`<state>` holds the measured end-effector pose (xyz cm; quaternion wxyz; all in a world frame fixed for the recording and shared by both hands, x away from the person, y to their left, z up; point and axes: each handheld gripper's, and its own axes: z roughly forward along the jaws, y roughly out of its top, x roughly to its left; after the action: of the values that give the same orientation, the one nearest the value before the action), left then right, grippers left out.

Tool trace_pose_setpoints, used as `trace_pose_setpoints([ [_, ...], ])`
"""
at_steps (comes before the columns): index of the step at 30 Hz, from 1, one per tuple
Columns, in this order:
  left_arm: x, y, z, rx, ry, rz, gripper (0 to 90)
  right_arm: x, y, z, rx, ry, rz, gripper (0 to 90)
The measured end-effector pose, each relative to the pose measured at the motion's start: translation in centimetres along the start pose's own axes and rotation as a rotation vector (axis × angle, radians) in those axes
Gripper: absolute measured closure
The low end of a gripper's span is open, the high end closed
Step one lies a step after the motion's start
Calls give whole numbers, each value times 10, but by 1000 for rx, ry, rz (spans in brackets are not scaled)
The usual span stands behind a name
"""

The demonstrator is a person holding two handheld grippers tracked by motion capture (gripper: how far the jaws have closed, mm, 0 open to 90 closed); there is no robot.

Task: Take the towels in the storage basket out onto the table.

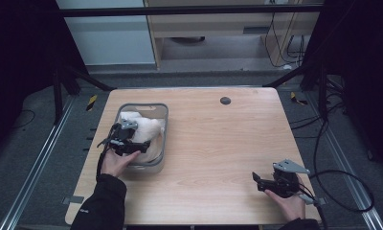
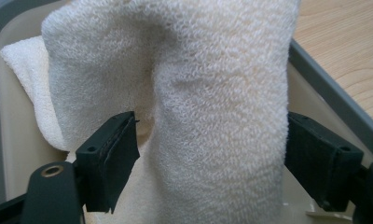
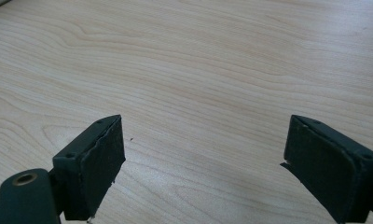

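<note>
One towel (image 2: 212, 116) between left tongs (image 2: 211, 154)

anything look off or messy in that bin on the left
Nothing looks damaged or spilled. The white towel lies bunched and folded over itself inside the grey bin, not laid flat. The left gripper has its jaws open around a fold of it. The right gripper is open over bare table.

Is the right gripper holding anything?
No: the right gripper has its jaws spread wide over bare table, nothing between them.
</note>
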<state>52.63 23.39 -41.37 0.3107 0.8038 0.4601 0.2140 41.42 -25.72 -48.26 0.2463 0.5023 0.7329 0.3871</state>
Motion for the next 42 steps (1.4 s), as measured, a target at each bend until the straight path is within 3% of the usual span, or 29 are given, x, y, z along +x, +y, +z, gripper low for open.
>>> trace_pose_setpoints([
  [6, 1, 0, 5, 17, 7, -2, 218, 0, 0, 0, 5, 1, -1, 120],
  [16, -3, -1, 9, 17, 18, 13, 367, 0, 0, 1, 12, 10, -5, 120],
  [30, -6, 1, 8, 36, 64, -7, 555, 1, 0, 3, 22, 13, -5, 119],
  [42, -2, 3, -9, -36, 100, -29, 606, 1, 0, 2, 22, 12, -7, 119],
])
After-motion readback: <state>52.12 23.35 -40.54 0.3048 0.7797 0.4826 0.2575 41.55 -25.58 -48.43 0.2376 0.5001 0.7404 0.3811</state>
